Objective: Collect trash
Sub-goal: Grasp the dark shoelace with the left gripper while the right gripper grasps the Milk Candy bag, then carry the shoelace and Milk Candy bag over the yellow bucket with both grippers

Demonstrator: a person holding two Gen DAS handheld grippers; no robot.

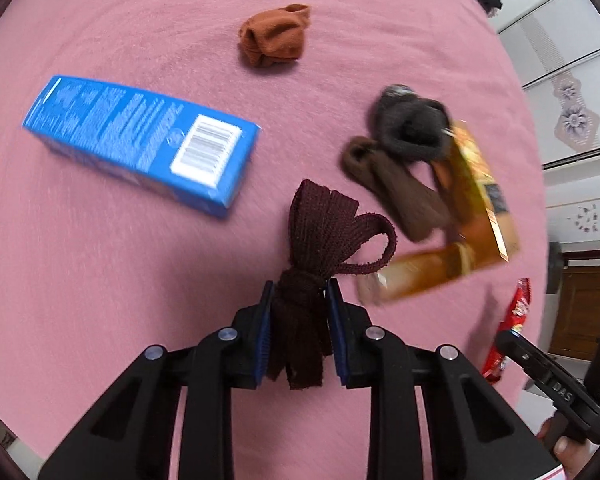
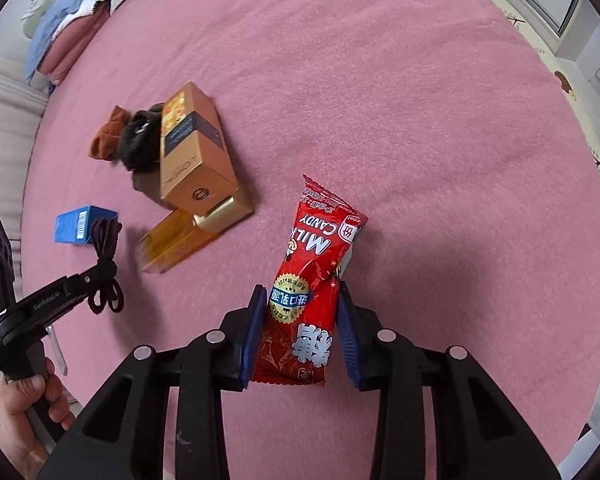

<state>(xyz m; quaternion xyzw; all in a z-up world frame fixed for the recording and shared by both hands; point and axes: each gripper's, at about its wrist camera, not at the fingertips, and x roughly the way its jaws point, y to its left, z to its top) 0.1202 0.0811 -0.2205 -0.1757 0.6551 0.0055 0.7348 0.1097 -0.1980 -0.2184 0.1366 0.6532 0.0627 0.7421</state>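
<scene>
Tongs first: the left tongs (image 1: pixel 298 328) are clamped on a dark maroon sock (image 1: pixel 312 264), which is bunched between the blue pads, with its loops sticking out forward over the pink bed cover (image 1: pixel 140 20). The right tongs (image 2: pixel 300 332) have a red candy wrapper (image 2: pixel 312 288) between their pads. The left pad presses on its edge, the right pad seems to touch it too, so I judge it is held, though the grip looks light. The long axis of the wrapper runs along the fingers, away from the camera, and its far end tilts a little to the right.

Just beyond the sock, in the left wrist view, lies the gold box (image 1: pixel 460 216), slightly to the right, with its open flap toward the tongs. A brown sock (image 1: pixel 396 192) and a dark grey sock ball (image 1: pixel 412 128) lie against it on its left side. To the left, a little apart, is the blue carton (image 1: pixel 140 140), with its long axis across the view. Farthest is an orange-brown sock (image 1: pixel 274 36), alone on the cover.

For collecting trash, the two boxes are what remains on the bed. The left hand looks nearer to both, but it is holding a sock, which I think is not trash. No bin or bag is visible in either view.
</scene>
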